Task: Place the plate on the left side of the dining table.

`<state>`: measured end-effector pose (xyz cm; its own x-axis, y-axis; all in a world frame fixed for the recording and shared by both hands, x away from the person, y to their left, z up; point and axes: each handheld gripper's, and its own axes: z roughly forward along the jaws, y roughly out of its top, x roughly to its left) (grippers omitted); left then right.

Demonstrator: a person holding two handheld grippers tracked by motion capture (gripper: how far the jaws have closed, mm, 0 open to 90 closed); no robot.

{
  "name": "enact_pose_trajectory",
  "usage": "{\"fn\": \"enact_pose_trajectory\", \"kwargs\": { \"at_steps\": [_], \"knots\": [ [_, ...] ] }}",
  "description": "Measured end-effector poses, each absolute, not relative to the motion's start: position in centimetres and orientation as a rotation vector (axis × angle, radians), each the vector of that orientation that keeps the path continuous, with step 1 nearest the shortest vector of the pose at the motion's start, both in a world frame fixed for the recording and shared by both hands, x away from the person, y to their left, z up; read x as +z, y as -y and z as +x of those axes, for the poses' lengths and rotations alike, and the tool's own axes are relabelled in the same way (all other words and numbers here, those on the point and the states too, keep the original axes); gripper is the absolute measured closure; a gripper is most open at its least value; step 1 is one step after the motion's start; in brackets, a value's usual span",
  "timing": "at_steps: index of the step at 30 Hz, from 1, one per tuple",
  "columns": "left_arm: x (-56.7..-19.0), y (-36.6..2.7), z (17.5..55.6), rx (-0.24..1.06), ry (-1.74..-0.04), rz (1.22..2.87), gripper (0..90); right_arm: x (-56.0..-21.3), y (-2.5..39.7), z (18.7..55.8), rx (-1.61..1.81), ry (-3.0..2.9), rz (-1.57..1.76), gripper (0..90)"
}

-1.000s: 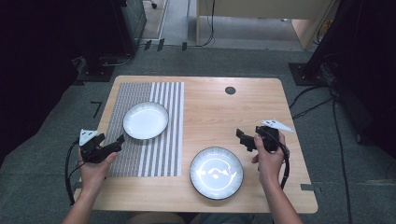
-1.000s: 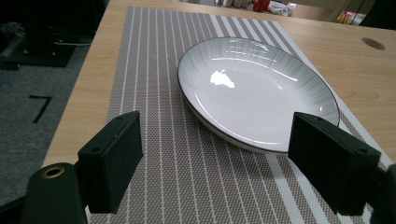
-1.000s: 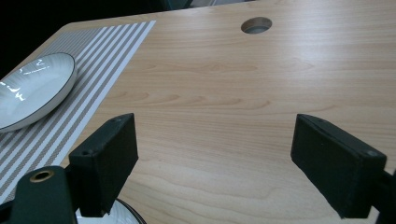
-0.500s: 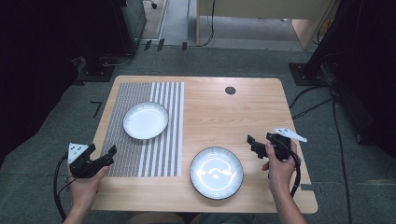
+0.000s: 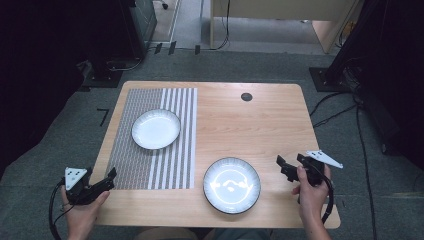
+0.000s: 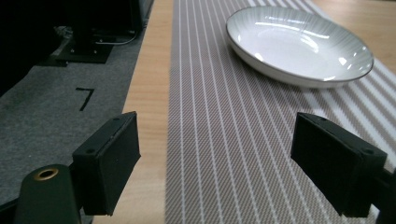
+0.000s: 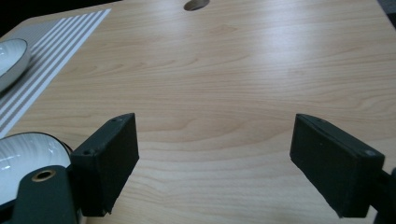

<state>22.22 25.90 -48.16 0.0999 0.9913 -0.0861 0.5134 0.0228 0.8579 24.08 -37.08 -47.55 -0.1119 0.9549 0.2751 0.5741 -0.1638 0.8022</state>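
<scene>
A white plate [image 5: 155, 129] rests on the striped placemat [image 5: 131, 165] on the table's left half. A second, dark-rimmed plate [image 5: 231, 185] lies on bare wood near the front edge. My left gripper [image 5: 108, 179] hovers open at the table's front-left corner, pointing at the mat. In the left gripper view its jaws stand wide apart with nothing between them [image 6: 229, 158], and the white plate [image 6: 299, 44] lies ahead. My right gripper [image 5: 284, 167] is open just right of the dark-rimmed plate. Its own view [image 7: 229, 158] looks over bare wood, with that plate [image 7: 23, 158] at the lower left.
A round dark cable hole [image 5: 246, 96] sits near the table's far edge. The wooden table [image 5: 260, 130] has bare wood between the plates. Grey carpet, cables and dark equipment surround the table; another desk stands behind it.
My left gripper has pulled back toward me and to the left, off the mat to the table's corner. The right gripper has drifted slightly right and nearer. Both plates stay put.
</scene>
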Motion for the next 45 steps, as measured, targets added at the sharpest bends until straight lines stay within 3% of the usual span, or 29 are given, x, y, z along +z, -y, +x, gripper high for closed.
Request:
{"fn": "enact_pose_trajectory", "kwargs": {
  "at_steps": [6, 25, 45],
  "knots": [
    [-49.2, -27.0, 21.6, 0.749, -1.552, 1.596, 15.3, -48.4, 38.7, 22.8, 1.169, -1.66, 1.769, 15.9],
    [-51.2, -27.8, 20.3, 0.85, -1.572, 1.691, 15.3, -51.7, 42.4, 20.1, 1.005, -1.609, 1.808, 16.6],
    [-52.0, -27.1, 21.3, 0.833, -1.634, 1.776, 15.3, -52.5, 40.7, 20.5, 0.772, -1.703, 1.777, 13.9]
  ]
}}
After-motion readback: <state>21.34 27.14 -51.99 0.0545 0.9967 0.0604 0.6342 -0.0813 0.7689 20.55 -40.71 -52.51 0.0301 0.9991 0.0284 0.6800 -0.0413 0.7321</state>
